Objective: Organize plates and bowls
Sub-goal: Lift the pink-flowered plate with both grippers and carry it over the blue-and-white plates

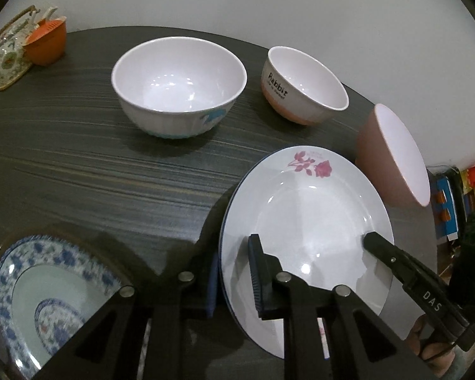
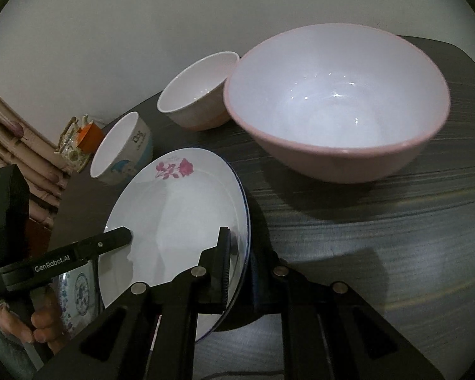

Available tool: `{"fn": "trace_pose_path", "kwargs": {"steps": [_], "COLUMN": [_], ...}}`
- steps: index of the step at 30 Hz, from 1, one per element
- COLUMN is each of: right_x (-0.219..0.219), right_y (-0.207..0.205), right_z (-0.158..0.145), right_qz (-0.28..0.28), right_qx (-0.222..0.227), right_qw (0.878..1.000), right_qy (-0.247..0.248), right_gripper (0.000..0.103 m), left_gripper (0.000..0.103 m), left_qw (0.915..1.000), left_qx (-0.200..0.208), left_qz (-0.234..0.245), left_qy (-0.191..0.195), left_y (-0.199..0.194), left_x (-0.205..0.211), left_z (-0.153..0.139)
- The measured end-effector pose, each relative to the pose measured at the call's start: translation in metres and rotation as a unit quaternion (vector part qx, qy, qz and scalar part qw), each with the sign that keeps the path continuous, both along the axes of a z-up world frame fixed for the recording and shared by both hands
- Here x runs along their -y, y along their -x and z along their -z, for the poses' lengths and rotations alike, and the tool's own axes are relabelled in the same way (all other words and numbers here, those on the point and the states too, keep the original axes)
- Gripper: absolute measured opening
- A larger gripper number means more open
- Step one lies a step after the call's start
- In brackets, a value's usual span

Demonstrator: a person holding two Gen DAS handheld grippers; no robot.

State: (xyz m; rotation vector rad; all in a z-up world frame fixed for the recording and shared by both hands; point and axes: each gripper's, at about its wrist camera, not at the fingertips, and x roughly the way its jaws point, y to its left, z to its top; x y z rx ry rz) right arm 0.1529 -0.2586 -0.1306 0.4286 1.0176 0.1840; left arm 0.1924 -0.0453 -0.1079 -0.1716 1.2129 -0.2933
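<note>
Rose plate (image 1: pixel 304 221) is clamped at opposite rims by left tool (image 1: pixel 234 278) and right tool (image 2: pixel 239 266), lifted; next, placement onto blue-patterned plate (image 1: pixel 25 288) beside it.

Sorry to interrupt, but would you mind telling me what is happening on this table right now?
A person holds a gripper in each hand, and both are clamped on the white rose plate: the left gripper on its left rim, the right gripper on its right rim. The plate looks tilted off the dark table. A blue-patterned plate lies to the left. Three bowls wait behind: white, Rabbit and pink.
</note>
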Motion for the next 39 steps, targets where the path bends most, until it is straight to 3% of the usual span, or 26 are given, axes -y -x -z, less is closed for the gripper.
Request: {"fn": "trace_pose_path", "kwargs": {"steps": [7, 23, 39], "right_x": [-0.003, -0.038, -0.12], "right_y": [0.021, 0.062, 0.073], "right_z": [-0.01, -0.044, -0.061], "right_qz": [-0.003, -0.025, -0.085], "right_qx": [0.012, 0.045, 0.062], "right_qw": [1.0, 0.999, 0.994], "right_qy": [0.0, 0.004, -0.007], "right_gripper": [0.011, 0.011, 0.011], "left_gripper": [0.017, 0.017, 0.017], "left_qw": [1.0, 0.9984, 0.9886], "left_qx": [0.003, 0.033, 0.044], "left_qz": [-0.008, -0.045, -0.144], "left_qy": [-0.005, -0.002, 0.008], "left_y": [0.039, 0.078, 0.099], "left_x": [-0.01, -0.063, -0.156], "left_z": [-0.009, -0.046, -0.055]}}
